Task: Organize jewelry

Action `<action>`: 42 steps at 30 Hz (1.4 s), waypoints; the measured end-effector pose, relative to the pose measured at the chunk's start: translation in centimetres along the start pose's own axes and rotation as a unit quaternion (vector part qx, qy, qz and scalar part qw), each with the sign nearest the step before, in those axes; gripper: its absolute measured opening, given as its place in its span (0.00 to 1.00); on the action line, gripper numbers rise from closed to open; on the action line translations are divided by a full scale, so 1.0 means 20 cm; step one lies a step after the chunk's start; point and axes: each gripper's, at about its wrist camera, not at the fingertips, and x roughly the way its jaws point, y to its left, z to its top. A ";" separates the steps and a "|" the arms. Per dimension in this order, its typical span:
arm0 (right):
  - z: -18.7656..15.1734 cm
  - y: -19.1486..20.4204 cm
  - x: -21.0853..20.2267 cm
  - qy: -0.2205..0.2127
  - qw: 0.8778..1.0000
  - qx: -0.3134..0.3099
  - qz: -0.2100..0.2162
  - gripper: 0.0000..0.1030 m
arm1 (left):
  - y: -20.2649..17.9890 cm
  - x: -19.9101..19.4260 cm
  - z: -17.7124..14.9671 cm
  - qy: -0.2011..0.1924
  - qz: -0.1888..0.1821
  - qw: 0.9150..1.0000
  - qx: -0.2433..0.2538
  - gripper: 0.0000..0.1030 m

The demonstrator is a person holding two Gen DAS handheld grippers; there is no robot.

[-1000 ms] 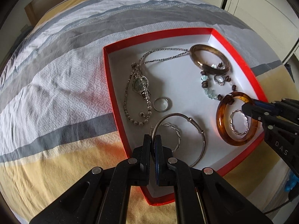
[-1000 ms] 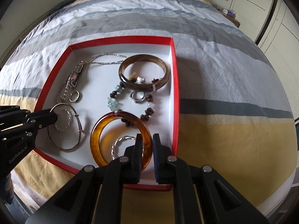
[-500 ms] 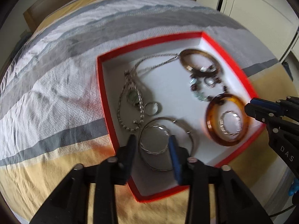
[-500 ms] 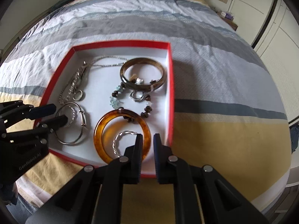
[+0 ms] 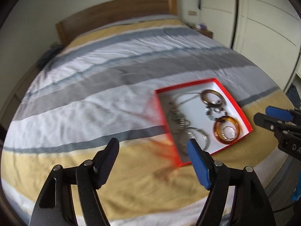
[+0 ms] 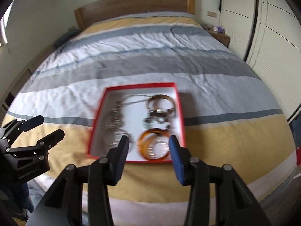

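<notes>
— Bedroom, striped bed with a wooden headboard, cupboard doors to one side. Anything in hand?

— Nothing. Left gripper with jaws wide apart, holding nothing, hovering short of the red box, off its near corner. Right gripper likewise spread and bare, just short of the box's near edge, framing the amber bangle.

— Where's the jewelry?

— All inside the box: amber bangle with a small silver ring inside it at the near right corner, silver bangle at the near left, brown bangle at the far right, chains along the left wall.

— Which step, then?

— Looks like a pause between picks, both tools clear of the box. Next move probably calls for choosing one piece, lowering over it and closing gently; thin hoops lying flat likely hard to pinch.

— Anything unclear?

— Plenty. Motion blur over the whole box; beads and small rings between the bangles impossible to separate. Silver bangle partly hidden behind the near jaws. Sorting scheme not evident.
</notes>
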 end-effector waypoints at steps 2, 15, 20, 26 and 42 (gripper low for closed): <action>-0.02 0.09 -0.05 -0.007 1.000 -0.003 0.011 0.46 | 0.09 -0.09 -0.04 -0.005 0.009 1.000 -0.017 0.73; -0.23 0.57 -0.35 -0.039 0.997 -0.033 0.053 0.50 | 0.50 -0.60 -0.35 -0.055 0.070 0.994 -0.056 0.78; -0.30 0.66 -0.46 -0.056 0.996 -0.034 0.054 0.51 | 0.57 -0.78 -0.46 -0.084 0.086 0.991 -0.059 0.79; -0.37 0.74 -0.57 -0.074 0.995 -0.039 0.057 0.52 | 0.59 -0.93 -0.56 -0.114 0.086 0.988 -0.059 0.79; -0.53 0.78 -0.74 -0.097 0.993 -0.048 0.050 0.52 | 0.58 -1.14 -0.72 -0.148 0.083 0.984 -0.060 0.88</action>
